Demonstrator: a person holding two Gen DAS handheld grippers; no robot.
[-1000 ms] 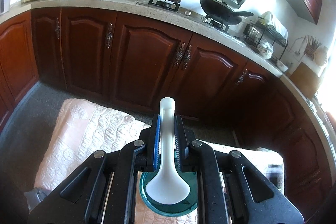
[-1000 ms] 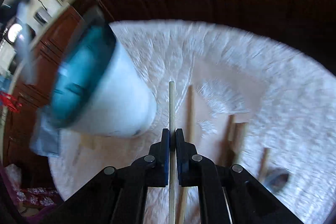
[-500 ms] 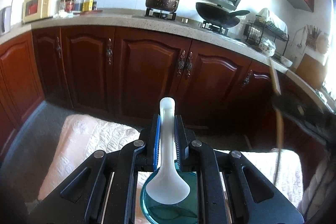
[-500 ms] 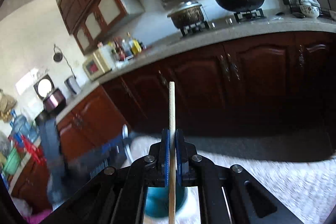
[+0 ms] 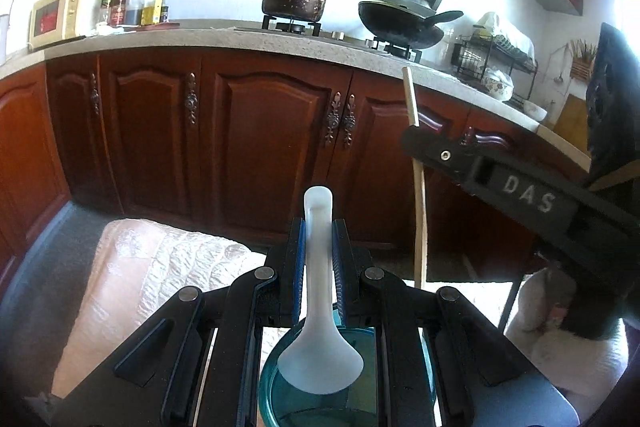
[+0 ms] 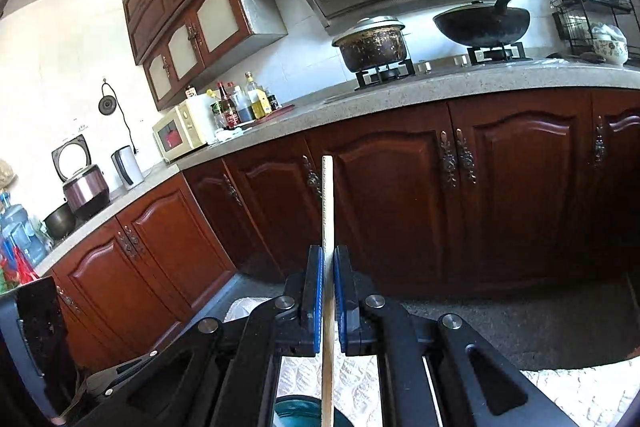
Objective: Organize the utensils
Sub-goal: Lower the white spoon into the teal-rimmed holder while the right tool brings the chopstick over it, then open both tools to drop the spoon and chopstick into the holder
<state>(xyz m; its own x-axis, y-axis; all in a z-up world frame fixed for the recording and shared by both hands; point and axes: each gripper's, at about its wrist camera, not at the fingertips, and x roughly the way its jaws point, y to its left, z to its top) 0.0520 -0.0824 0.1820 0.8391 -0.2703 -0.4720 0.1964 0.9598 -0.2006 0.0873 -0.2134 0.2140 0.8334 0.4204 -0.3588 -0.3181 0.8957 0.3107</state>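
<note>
The left tool pinches the handle of a white ceramic soup spoon between its blue pads, handle pointing up and bowl hanging down directly over the mouth of a round teal-rimmed plastic cup. That upright hold seems chosen so the spoon can drop bowl-first into the cup without catching the rim. The right tool is pressed together on a thin pale wooden chopstick, also held vertical, its lower end running down toward the same dark teal cup whose rim shows at the bottom of the right wrist view. In the left wrist view the chopstick stands just to the right of the spoon, gripped partway along its length by the right tool, so both utensils appear lined up over one container for standing storage. The cup sits on a table covered with a quilted pale pink cloth, in front of dark red wooden kitchen cabinets. Whether either utensil already touches the cup's inside cannot be told.
</note>
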